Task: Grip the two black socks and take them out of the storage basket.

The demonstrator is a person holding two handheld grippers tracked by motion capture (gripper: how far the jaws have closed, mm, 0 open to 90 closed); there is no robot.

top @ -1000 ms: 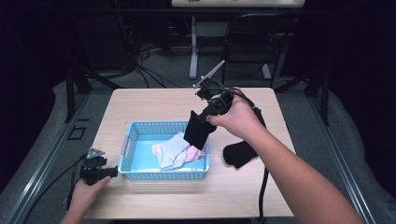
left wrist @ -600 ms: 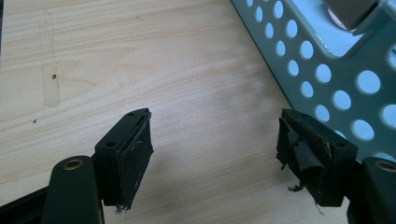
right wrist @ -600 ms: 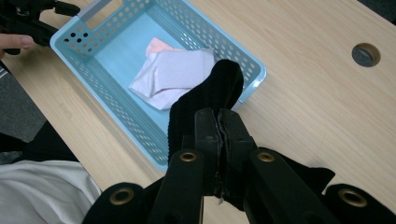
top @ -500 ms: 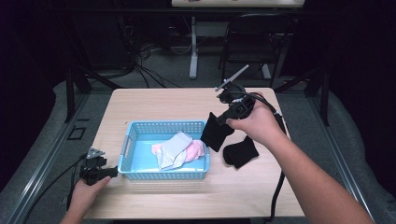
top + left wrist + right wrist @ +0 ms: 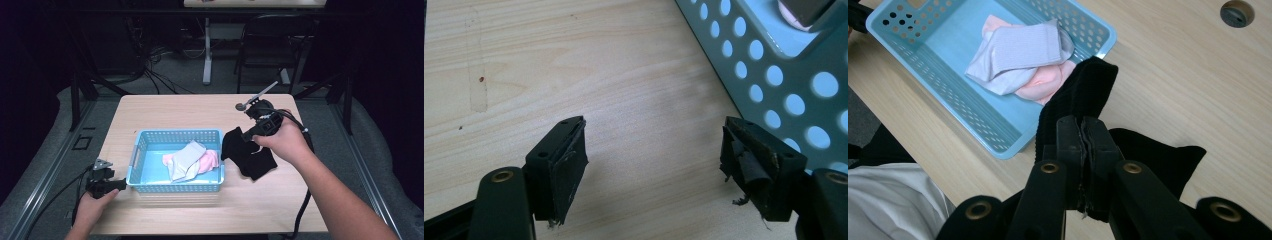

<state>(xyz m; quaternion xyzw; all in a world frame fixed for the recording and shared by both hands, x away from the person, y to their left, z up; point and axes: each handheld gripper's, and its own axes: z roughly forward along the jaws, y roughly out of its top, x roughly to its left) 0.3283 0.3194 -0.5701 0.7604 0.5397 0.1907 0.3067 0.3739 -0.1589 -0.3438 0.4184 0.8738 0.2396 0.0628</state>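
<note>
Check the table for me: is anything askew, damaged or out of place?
The left gripper has frayed padding peeling off its pads. On the table, the blue basket sits square, and the black sock in the right gripper drapes beside it, over another black sock.

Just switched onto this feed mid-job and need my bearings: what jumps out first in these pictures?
The right gripper is shut on a black sock, holding it just off the right end of the blue basket, above a second black sock lying on the table. In the basket lie a grey sock and a pink sock. At the basket's left end the left gripper rests open on the wood.
</note>
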